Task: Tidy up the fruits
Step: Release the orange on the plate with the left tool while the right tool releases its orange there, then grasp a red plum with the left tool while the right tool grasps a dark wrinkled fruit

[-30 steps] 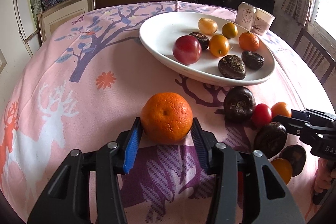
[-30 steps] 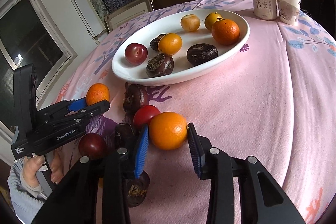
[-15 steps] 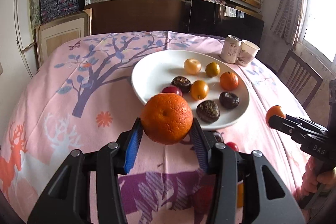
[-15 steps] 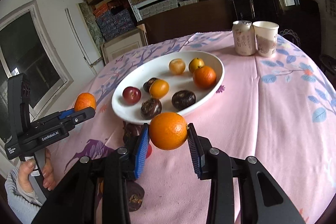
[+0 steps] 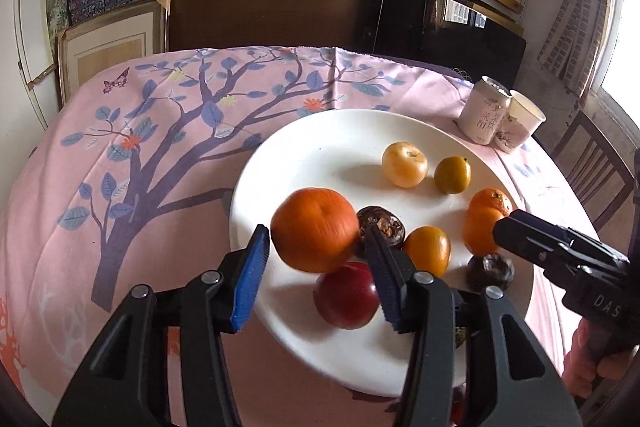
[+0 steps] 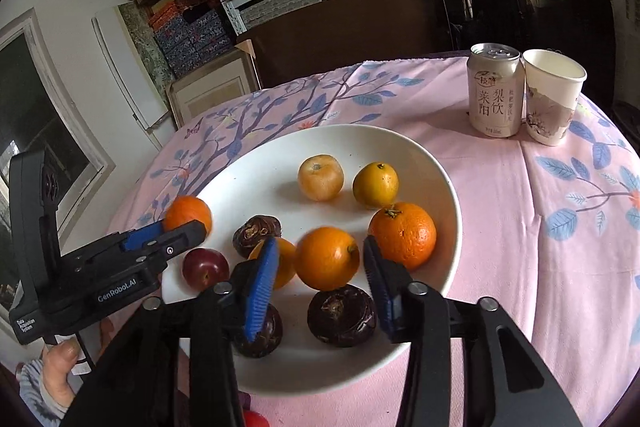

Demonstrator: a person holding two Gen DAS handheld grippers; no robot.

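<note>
Left claw (image 5: 316, 267), jaws spreading: a large orange (image 5: 315, 229) is shown between the blue pads, a gap already visible on the left pad's side, the fruit blurred and apparently leaving the grip above the near-left part of the white plate (image 5: 320, 135). Right claw (image 6: 318, 277), jaws likewise spreading: a smaller orange (image 6: 327, 259) is seen between its pads with clearance on both sides, above the plate's near half. Both releases are judged to be under way over the plate.

On the plate, beneath the left claw, a red plum (image 5: 346, 295) and a dark chestnut-like fruit (image 5: 380, 227) lie close together; a stemmed orange (image 6: 403, 235) sits just right of the right claw, and two yellow fruits (image 6: 320, 177) lie toward the plate's far side. A can (image 6: 495, 91) and paper cup (image 6: 552, 97) stand beyond the plate on the pink-clothed table (image 6: 560, 227).

For a clean release, each drop is best kept low and over bare plate, so that the fruit is not bounced off its neighbours or rolled over the rim.
</note>
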